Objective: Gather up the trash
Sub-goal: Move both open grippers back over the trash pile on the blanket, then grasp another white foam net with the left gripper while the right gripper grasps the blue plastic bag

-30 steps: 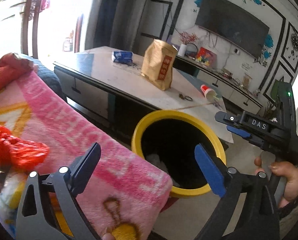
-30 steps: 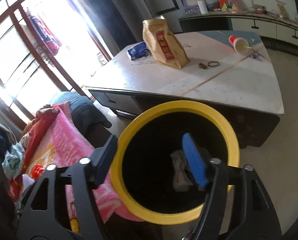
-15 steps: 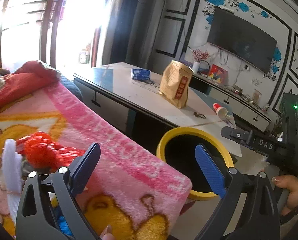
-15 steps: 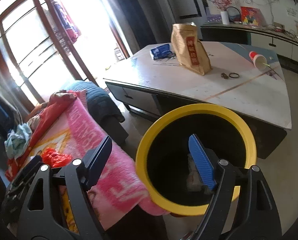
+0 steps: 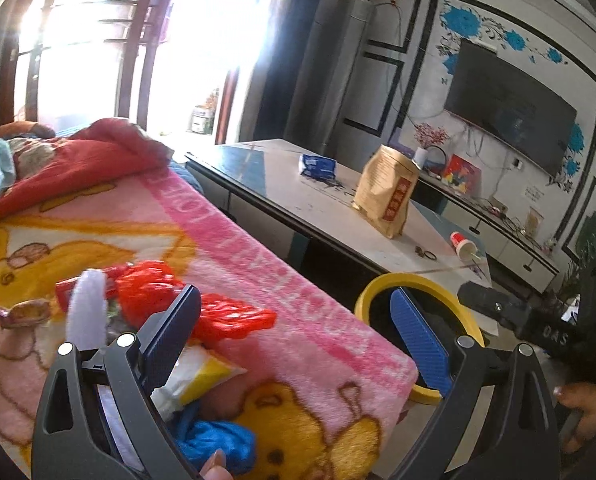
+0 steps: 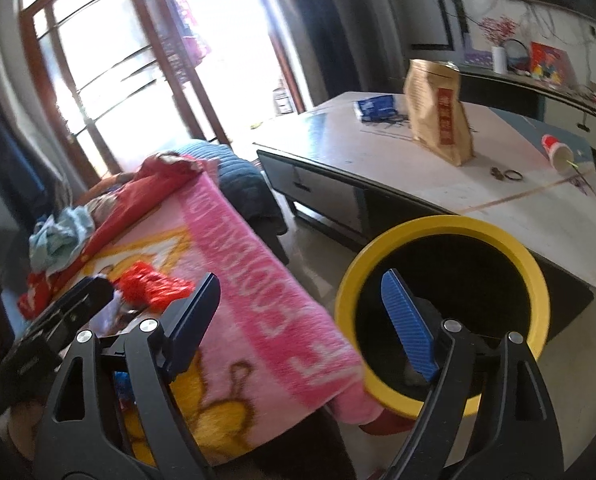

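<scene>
A yellow-rimmed bin [image 5: 382, 284] [image 6: 498, 236] stands on the floor between the pink blanket [image 5: 257, 264] [image 6: 233, 248] and the low table. Trash lies on the blanket: a crumpled red plastic bag [image 5: 153, 292] [image 6: 149, 284], a white strip [image 5: 87, 308], a yellow-white wrapper [image 5: 195, 372], a blue wad [image 5: 213, 440] and a candy wrapper [image 5: 21, 312]. My left gripper [image 5: 298, 336] is open and empty over the blanket's edge, its left finger beside the red bag. My right gripper [image 6: 302, 316] is open and empty, its blue finger over the bin mouth.
The low table [image 5: 289, 196] [image 6: 378, 160] carries a brown paper bag [image 5: 386, 196] [image 6: 442, 112], a blue packet [image 5: 318, 166] [image 6: 378, 106], a tipped paper cup [image 5: 464, 246] [image 6: 558, 152] and small rings. A red blanket and clothes lie at the far left. A TV cabinet lines the far wall.
Both grippers swung left, away from the bin toward the blanket. More trash came into the left wrist view. Both stayed open.
</scene>
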Tool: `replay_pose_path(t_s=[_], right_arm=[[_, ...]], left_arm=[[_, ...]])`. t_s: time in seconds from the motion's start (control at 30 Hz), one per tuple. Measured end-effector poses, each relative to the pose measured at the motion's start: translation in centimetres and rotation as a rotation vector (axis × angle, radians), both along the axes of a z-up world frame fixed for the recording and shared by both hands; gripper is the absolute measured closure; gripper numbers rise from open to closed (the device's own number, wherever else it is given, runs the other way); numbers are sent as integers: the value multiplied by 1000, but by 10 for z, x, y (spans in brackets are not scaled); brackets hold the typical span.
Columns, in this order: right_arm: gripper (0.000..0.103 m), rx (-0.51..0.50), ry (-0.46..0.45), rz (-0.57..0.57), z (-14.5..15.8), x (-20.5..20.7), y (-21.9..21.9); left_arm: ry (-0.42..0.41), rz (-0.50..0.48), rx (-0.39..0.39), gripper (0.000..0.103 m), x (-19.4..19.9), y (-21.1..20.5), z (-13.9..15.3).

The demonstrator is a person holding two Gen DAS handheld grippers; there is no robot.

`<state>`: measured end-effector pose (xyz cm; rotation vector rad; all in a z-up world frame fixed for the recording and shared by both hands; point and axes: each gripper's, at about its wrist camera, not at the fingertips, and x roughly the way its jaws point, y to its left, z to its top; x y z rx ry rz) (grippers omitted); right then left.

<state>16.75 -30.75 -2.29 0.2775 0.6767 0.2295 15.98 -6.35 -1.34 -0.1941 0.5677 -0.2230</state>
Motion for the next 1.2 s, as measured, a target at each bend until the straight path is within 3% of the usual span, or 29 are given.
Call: replay_pose_path(t_s=[0.7,1.03,1.2], right_arm=[[25,-79,-15,268,0,-20,97],[25,-138,37,428,-21,-27,155],[28,-159,101,478,-42,-22,175]], left_arm=[[-3,190,-28,10,-18,87,6],[91,256,-110,12,-19,145,-10],[158,224,-173,23,-17,154,-26]])
